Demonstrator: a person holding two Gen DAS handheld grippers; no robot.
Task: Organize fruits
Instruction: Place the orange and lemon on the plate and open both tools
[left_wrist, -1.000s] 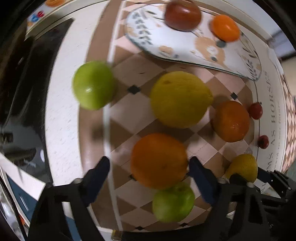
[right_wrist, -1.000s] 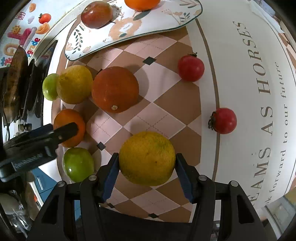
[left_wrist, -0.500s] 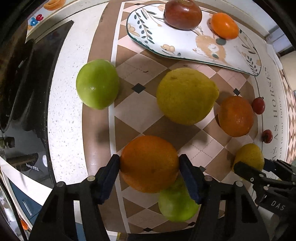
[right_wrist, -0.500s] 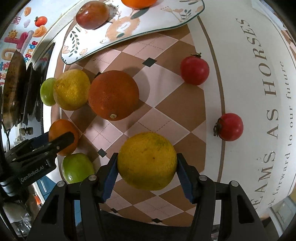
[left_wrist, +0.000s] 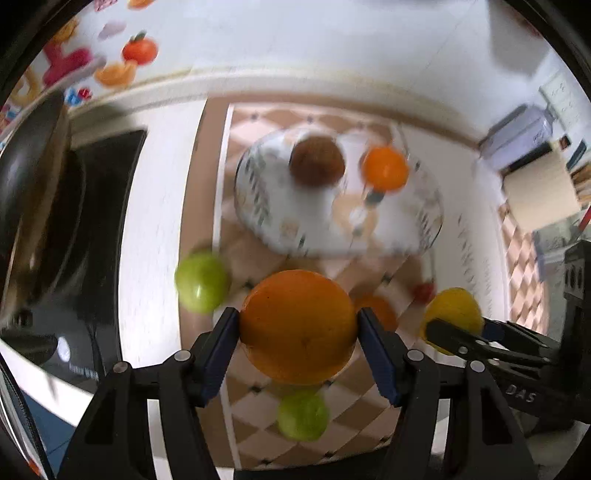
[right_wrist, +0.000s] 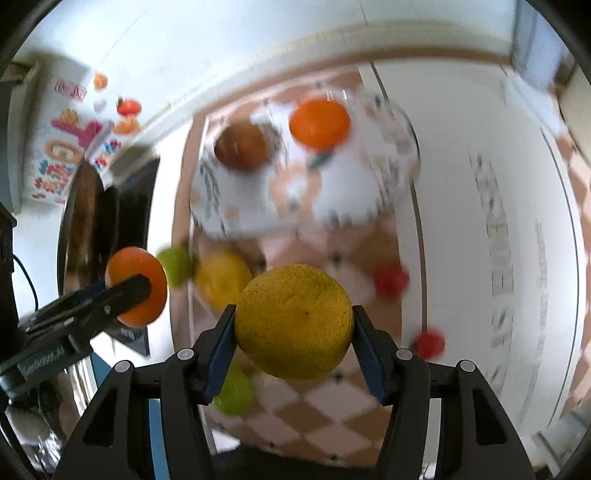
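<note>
The left gripper (left_wrist: 298, 328) pinches a round orange citrus fruit (left_wrist: 298, 326) between its blue-padded jaws, holding it above the checkered brown-and-cream cloth (left_wrist: 354, 413) on the counter. The right gripper (right_wrist: 293, 323) pinches a round yellow-green citrus fruit (right_wrist: 294, 321) the same way, also held off the cloth. Taking the white leaf-patterned plate (left_wrist: 269, 218) as landmark: on it rest a dark reddish-brown round fruit (left_wrist: 316, 160) and a small bright orange fruit (left_wrist: 385, 168), side by side but apart. In the left wrist view, a green apple (left_wrist: 201, 280) lies on the near left side of the plate, at the cloth's edge, and a second green apple (left_wrist: 303, 415) shows below the held orange fruit, nearer the camera. Only this view shows the right gripper from the side, clamped on its yellow fruit on the near right side of the plate. The right wrist view alone shows two small red tomatoes (right_wrist: 390, 280), one near the plate's near right edge and the other (right_wrist: 428, 343) closer to the camera, plus a loose yellow fruit (right_wrist: 221, 277) on the cloth just on the near side of the plate. Both views are blurred, so finer detail on the plate cannot be told.
</note>
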